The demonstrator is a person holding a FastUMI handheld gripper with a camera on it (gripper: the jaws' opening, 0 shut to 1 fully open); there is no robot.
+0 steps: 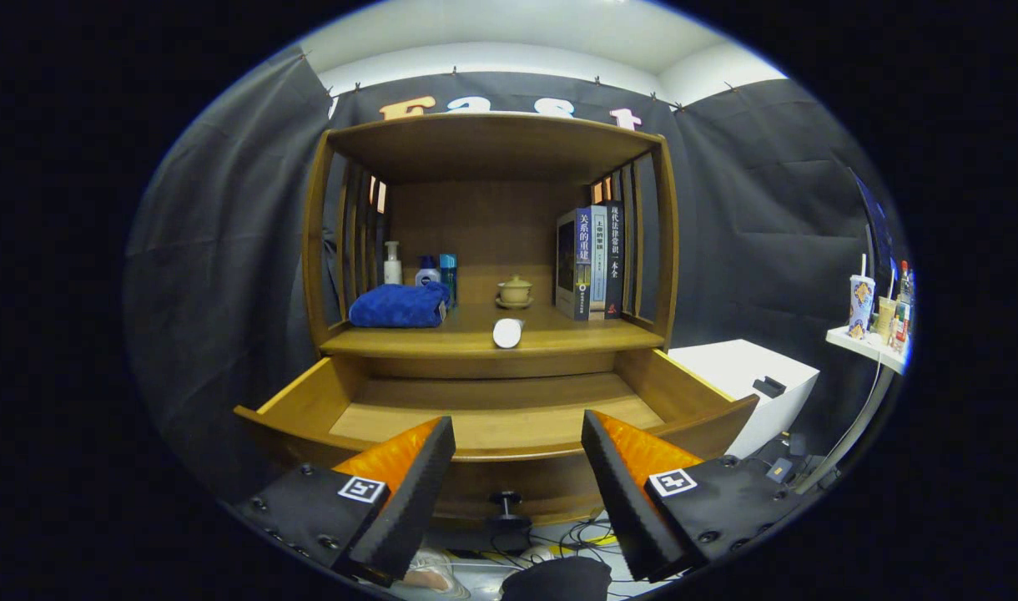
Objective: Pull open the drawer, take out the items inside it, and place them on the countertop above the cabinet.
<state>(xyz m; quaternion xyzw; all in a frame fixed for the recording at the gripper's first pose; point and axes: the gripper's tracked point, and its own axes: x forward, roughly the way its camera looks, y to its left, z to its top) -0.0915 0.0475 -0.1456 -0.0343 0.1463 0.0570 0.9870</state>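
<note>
In front of the cabinet, the claw [517,467] is held level with its fingers spread wide, nothing gripped between them. Just beyond the fingertips, the drawer [509,417] is seen pulled out, its floor bare. On the surface [559,338] above it, a white cylinder [507,332] is laid, beside a blue towel [399,305].

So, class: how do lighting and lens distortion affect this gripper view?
Gripper view: fisheye bows the cabinet posts and open drawer front; light from above leaves the shelf's back and the drawer's underside dim; focus is sharp; the open tongs hold nothing.
</note>
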